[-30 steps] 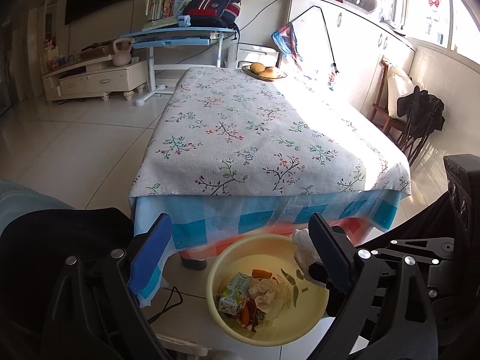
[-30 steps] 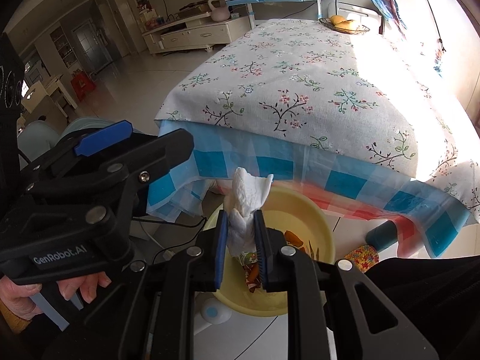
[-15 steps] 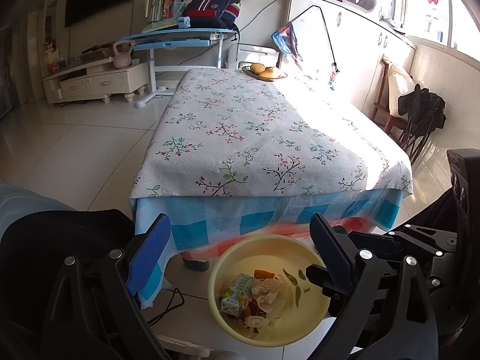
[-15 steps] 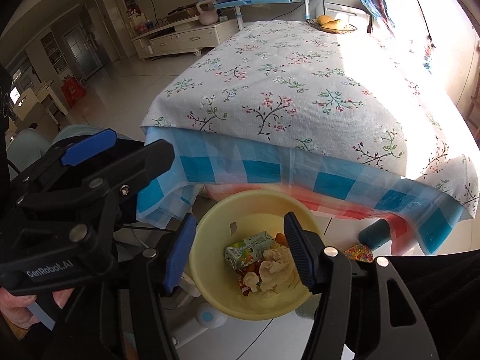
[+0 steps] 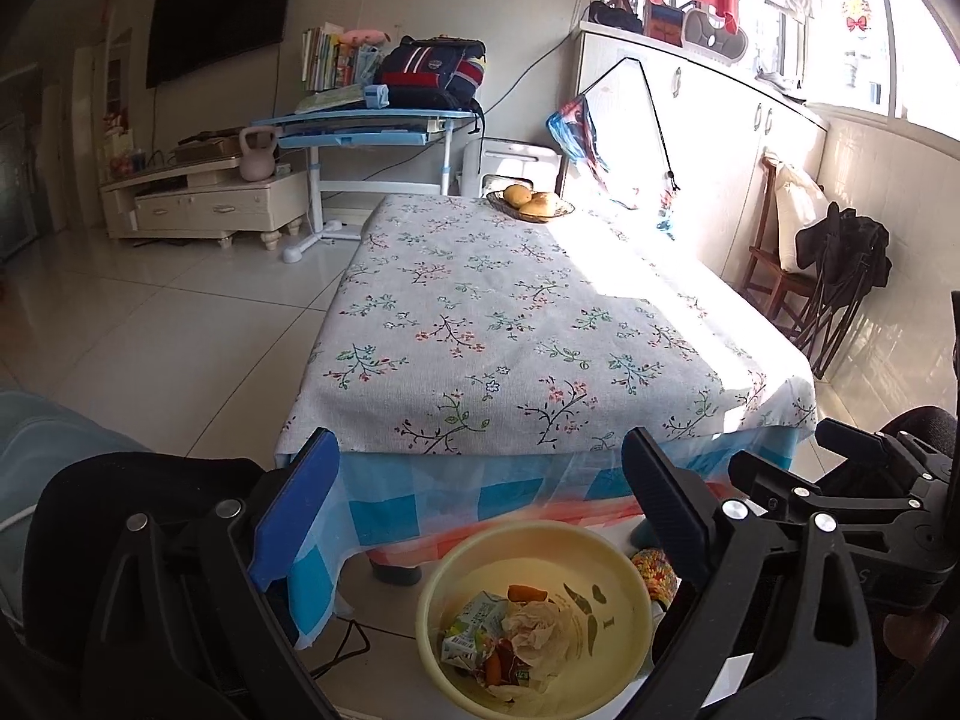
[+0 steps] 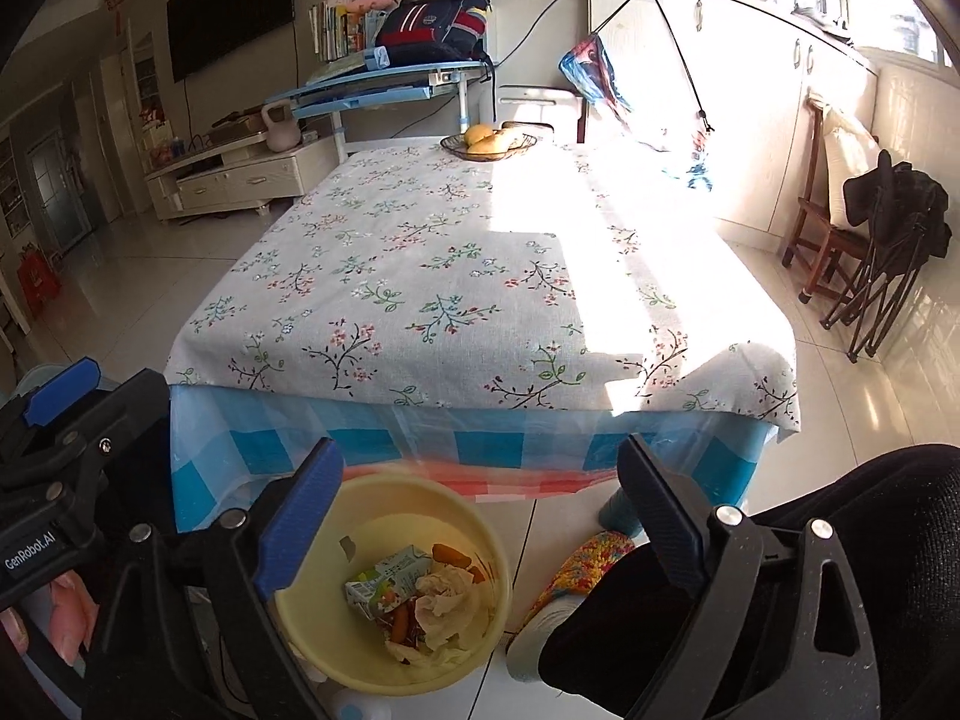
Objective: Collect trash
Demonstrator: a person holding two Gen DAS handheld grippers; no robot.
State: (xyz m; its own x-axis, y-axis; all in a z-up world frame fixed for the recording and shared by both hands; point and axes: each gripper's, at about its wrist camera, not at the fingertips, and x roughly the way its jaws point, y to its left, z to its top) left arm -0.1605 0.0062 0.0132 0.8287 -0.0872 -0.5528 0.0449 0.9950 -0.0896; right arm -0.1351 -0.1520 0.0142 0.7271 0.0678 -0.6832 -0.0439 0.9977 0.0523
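A yellow bin [image 5: 528,546] stands on the floor at the near end of the table. In it lie a crumpled white tissue [image 5: 540,630], a green drink carton [image 5: 474,624] and orange peel [image 5: 527,592]. My left gripper [image 5: 480,510] hangs open above the bin with nothing between its fingers. In the right wrist view the bin [image 6: 390,510] sits low and left of centre, with the tissue [image 6: 444,600] beside the carton [image 6: 384,585]. My right gripper [image 6: 480,516] is above it, its jaws opening wide with nothing between them.
The table [image 5: 510,330] wears a floral cloth over a blue checked one, and a fruit basket [image 5: 531,204] sits at its far end. A folding chair [image 6: 888,252] draped in black stands right. A person's black-trousered leg [image 6: 780,570] and colourful slipper [image 6: 582,570] are beside the bin.
The right gripper was shut on the white tissue over the bin; it opened, the tissue dropped into the bin, and the gripper rose and tilted up. The left gripper barely moved.
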